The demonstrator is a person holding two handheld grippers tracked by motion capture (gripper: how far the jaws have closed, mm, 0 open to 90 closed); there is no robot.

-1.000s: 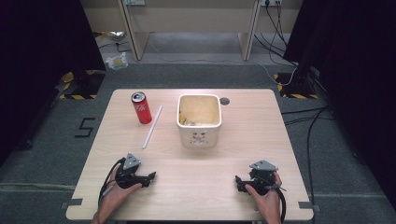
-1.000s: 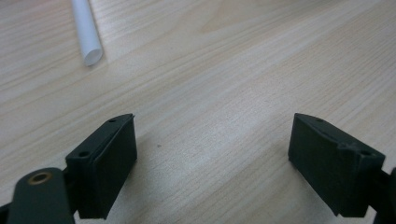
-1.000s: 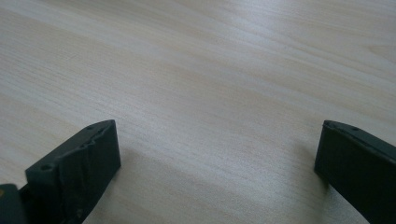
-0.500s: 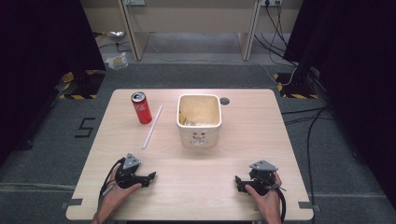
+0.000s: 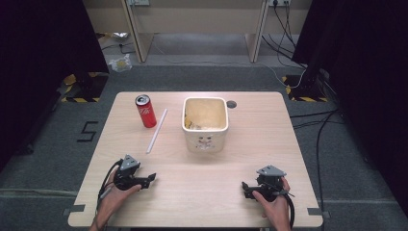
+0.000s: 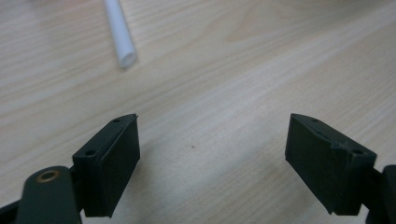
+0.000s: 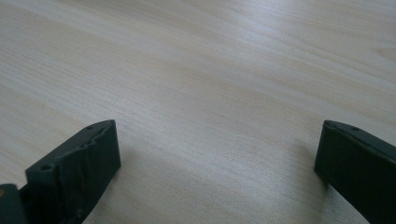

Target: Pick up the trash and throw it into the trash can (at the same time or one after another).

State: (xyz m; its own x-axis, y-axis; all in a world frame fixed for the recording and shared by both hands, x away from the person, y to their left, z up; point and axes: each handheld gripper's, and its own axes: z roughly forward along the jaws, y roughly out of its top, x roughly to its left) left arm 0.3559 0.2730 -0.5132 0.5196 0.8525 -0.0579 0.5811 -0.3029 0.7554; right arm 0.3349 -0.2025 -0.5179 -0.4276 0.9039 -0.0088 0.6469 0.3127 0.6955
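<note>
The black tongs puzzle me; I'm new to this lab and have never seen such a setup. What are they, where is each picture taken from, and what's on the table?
No robot here: a person holds a hand tool in each hand, the left tongs and the right tongs. One picture comes from a fixed camera above, looking down on the wooden table. The other two come from small cameras riding on each tool, looking along its two black jaws, with bare tabletop between them. Both tongs are open and hold nothing. On the table stand a red can and a cream tub, with a white tube lying between them. The left tool's camera catches the tube's near end.
</note>
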